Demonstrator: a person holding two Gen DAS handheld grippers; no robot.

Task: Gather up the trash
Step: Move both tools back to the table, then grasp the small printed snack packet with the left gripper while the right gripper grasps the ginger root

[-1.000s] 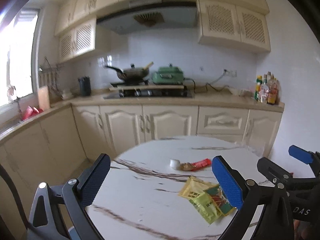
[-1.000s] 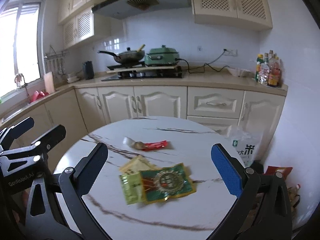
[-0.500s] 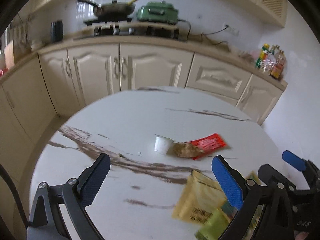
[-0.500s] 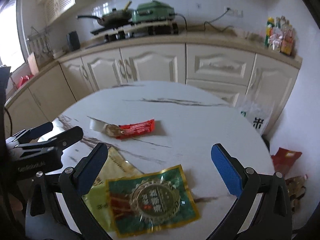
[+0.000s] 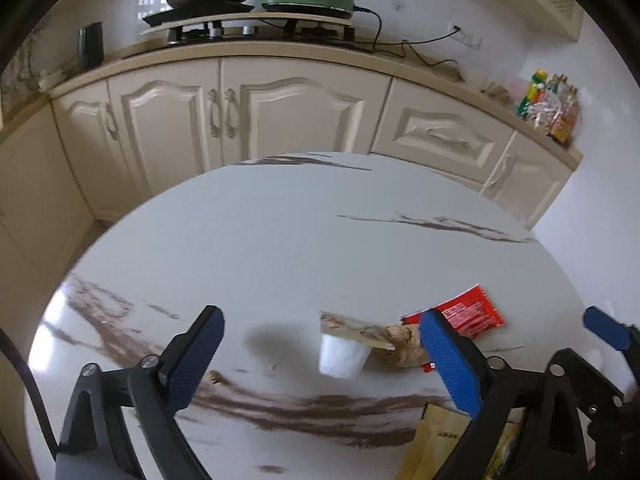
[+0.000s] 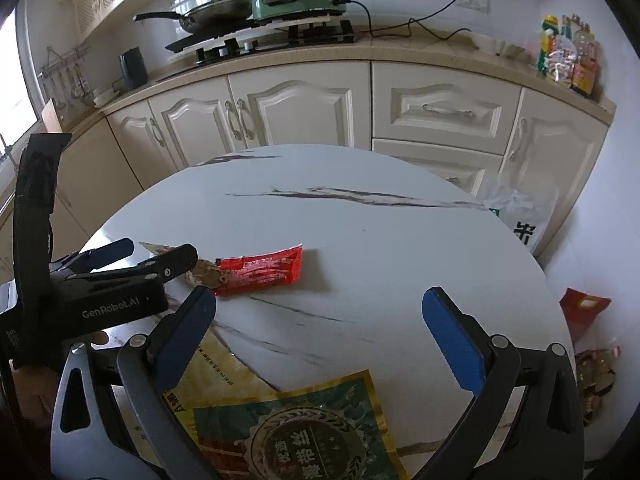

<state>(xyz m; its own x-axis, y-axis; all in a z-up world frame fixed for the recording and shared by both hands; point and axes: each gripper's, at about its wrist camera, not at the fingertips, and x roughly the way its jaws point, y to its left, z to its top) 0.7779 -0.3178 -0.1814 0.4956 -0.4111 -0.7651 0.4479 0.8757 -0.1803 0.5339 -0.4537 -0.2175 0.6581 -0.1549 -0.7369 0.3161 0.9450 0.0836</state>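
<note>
Your left gripper [image 5: 320,364] stands wide, holding nothing, its blue pads either side of the small white cup [image 5: 342,354]. That cup sits on the round marble table [image 5: 280,240] with its peeled lid flap hanging off the rim. Just beside the cup, toward the right gripper, lies a brown crumpled scrap [image 5: 404,346], touching the red wrapper [image 5: 468,314]; whether it is food or paper is unclear.

Your right gripper [image 6: 320,332] is also spread wide and empty, hovering above the green foil packet [image 6: 296,432] and the yellow packet [image 6: 212,368], nearer you than the cup.

Judgement: take the cup first. Centre it, lower until the pads flank its wall below the flap, and close gently; it looks thin and may crush.
</note>
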